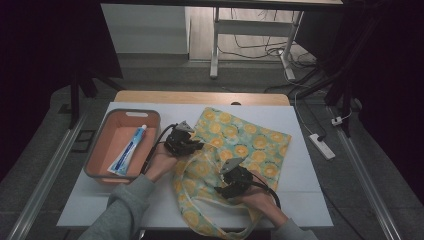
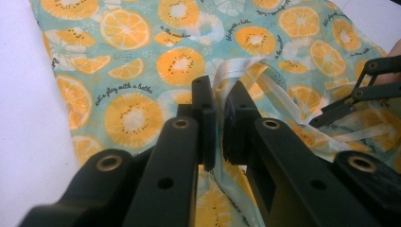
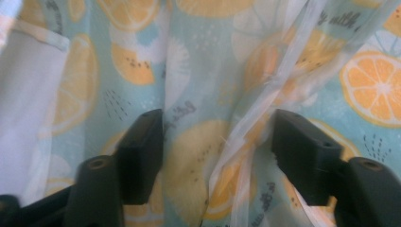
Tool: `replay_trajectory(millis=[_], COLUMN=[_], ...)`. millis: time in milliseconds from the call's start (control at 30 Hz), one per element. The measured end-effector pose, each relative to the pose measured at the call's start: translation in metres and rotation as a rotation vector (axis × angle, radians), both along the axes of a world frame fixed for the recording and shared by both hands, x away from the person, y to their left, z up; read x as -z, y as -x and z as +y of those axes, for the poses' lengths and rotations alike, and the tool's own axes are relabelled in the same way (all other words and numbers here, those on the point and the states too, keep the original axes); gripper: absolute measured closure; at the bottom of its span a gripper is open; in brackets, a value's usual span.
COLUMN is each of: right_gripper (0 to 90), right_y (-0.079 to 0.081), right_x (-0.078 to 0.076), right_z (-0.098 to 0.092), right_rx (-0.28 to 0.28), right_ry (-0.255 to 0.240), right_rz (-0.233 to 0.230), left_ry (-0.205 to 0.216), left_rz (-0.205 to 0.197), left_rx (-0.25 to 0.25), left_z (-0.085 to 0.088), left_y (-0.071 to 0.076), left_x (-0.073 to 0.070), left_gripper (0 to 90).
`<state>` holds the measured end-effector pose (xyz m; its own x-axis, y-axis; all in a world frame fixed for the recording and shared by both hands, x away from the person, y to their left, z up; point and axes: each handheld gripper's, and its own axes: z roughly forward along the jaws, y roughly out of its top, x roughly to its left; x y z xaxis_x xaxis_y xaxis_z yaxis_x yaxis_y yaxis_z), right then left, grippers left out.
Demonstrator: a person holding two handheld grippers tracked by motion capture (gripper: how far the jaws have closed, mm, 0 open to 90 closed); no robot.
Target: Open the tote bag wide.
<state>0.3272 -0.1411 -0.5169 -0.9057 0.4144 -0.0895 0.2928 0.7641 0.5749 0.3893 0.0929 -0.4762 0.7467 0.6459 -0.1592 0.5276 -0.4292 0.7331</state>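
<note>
Fruit-print bag (image 2: 142, 71): cursive black script "let's play with a lothe" (last word unsure) sat left of the left gripper (image 2: 218, 123) tips; a smaller, unreadable script line sat above them. In the right gripper view, blurred script fragments lay on the fabric by the jaws. Toothpaste tube (image 1: 128, 150) print was too small.

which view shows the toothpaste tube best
The high view: the toothpaste tube lies whole and unobstructed in the orange basket, cap toward the far end. The two gripper views look at the fruit-print bag instead.
</note>
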Motion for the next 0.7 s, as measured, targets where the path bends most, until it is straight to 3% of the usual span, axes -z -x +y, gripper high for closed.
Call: replay_trajectory(millis=[100,200,333,467,567,700], right_gripper=[71.1,85.1,88.0,88.1,88.1,88.1], right_y=[-0.001,-0.004,-0.009,-0.014,-0.017,-0.017], right_x=[-0.002,-0.003,-0.009,-0.011,-0.012,-0.013], right_z=[-0.002,-0.005,-0.012,-0.018,-0.021,-0.021], right_rx=[0.009,0.034,0.058,0.072,0.077,0.073], right_ry=[-0.004,-0.011,-0.069,-0.107,-0.124,-0.129], right_rz=[0.009,-0.005,0.007,0.03,0.047,0.05], left_ry=[-0.001,0.015,0.044,0.075,0.061,-0.003], left_rz=[-0.002,-0.011,-0.068,-0.093,-0.093,-0.072], left_rx=[0.003,0.016,0.068,0.134,0.214,0.338], left_z=[0.0,0.002,0.011,0.016,0.009,-0.012], left_y=[0.001,0.006,0.027,0.055,0.078,0.104], left_x=[0.0,-0.003,-0.021,-0.036,-0.037,-0.027], left_gripper=[80.7,72.7,58.5,52.0,48.1,46.5])
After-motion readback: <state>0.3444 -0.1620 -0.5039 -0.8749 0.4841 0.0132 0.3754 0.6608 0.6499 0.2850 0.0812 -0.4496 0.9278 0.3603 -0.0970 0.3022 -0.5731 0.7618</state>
